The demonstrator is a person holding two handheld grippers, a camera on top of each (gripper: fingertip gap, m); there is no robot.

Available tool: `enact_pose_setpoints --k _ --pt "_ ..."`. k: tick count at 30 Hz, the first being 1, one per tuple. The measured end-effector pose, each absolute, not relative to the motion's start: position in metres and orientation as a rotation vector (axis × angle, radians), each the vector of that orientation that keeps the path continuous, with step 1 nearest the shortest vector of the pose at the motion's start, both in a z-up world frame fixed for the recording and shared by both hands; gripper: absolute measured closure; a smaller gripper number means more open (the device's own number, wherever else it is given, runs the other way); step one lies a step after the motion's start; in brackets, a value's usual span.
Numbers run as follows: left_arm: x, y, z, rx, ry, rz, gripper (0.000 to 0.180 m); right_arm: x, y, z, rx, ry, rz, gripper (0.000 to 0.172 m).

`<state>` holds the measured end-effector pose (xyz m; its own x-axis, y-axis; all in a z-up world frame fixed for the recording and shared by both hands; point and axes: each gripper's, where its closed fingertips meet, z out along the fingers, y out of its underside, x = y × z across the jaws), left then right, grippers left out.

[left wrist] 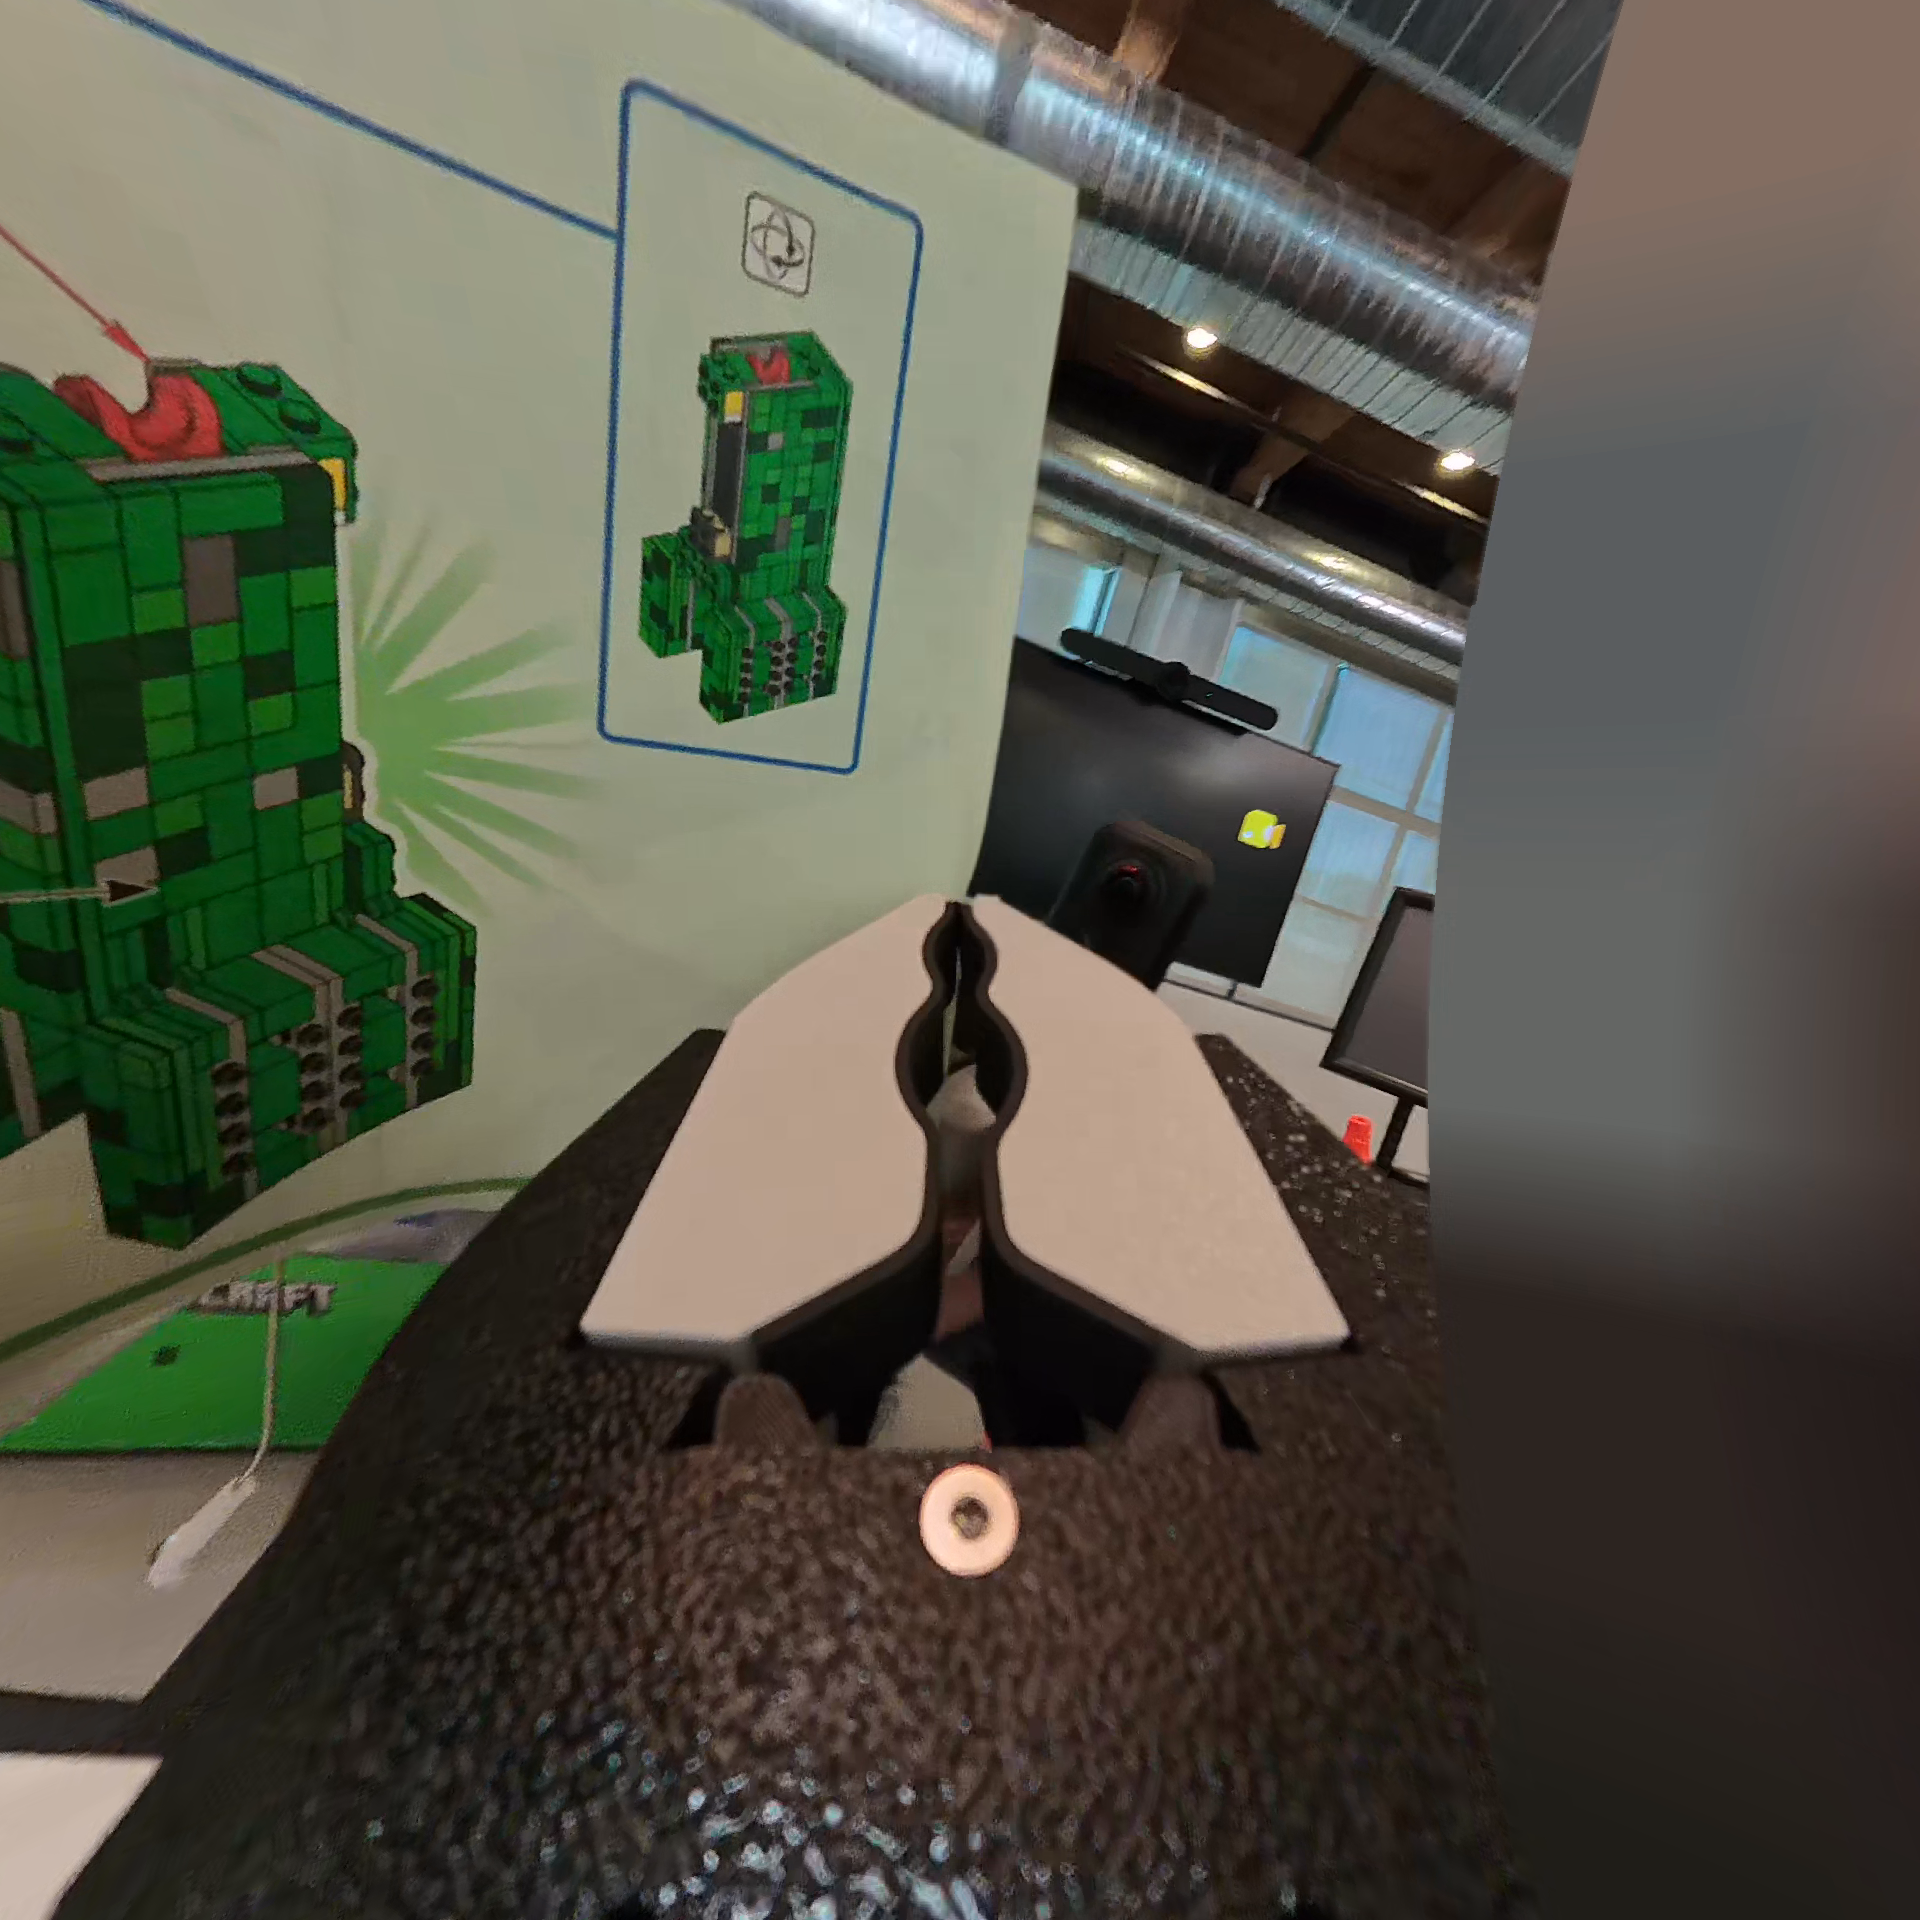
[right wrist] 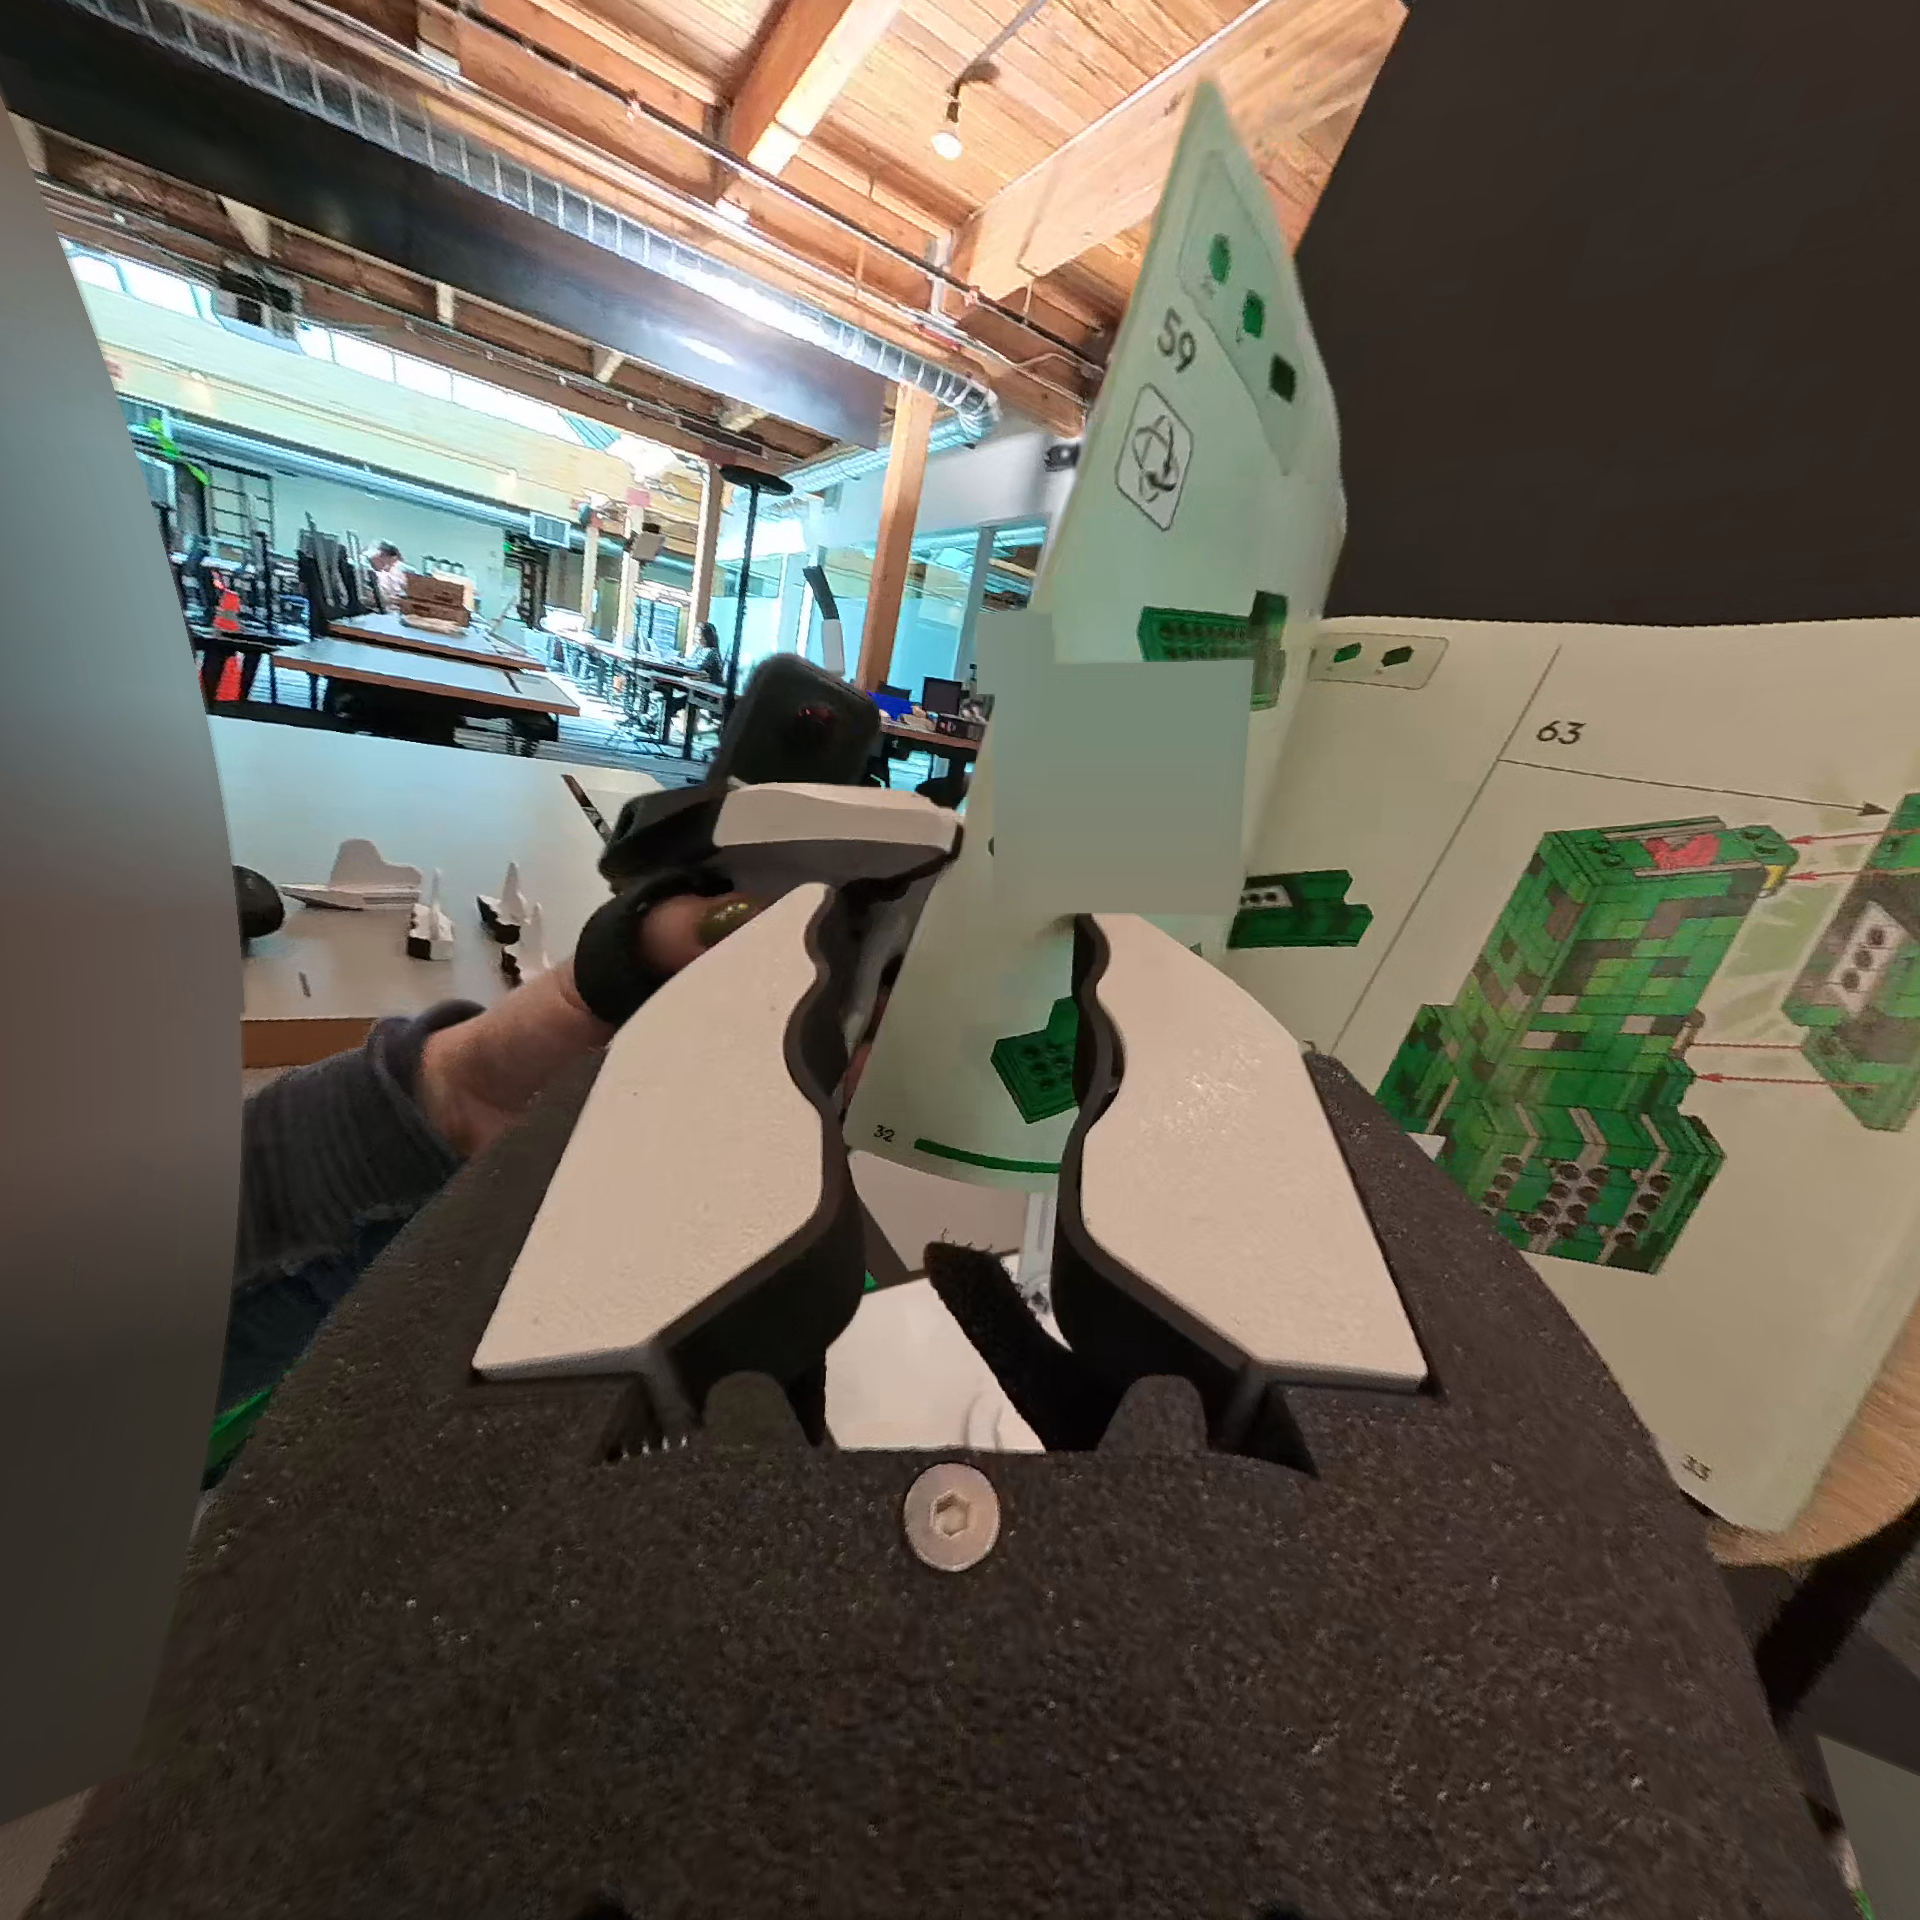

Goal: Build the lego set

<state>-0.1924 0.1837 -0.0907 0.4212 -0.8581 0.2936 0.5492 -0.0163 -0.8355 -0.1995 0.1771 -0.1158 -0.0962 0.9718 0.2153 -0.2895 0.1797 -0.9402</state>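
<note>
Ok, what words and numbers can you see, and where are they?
I won't read writing out, only where it is.
Raised page: printed numbers, upper part and bottom corner.
Open page beside it: numbers likewise.
Green sheet: one blurred word.

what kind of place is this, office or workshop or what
Most likely an open-plan workshop or lab in a converted industrial building. The exposed wooden ceiling beams and silver insulated ducts suggest a loft, while rows of long wooden worktables and a large dark wall screen point to shared workspace.
</note>
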Motion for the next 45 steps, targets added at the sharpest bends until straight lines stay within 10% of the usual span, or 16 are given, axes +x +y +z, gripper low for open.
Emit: enact_pose_setpoints --k 27,45 --pt "-0.178 0.169 -0.086 -0.948 0.472 -1.339 0.18 -0.192 0.157 -0.108 -0.641 -1.183 1.489 0.139" --pt "-0.246 0.178 -0.086 -1.279 0.185 -0.584 0.18 -0.141 0.25 -0.084 -0.946 -0.673 0.878 0.14"
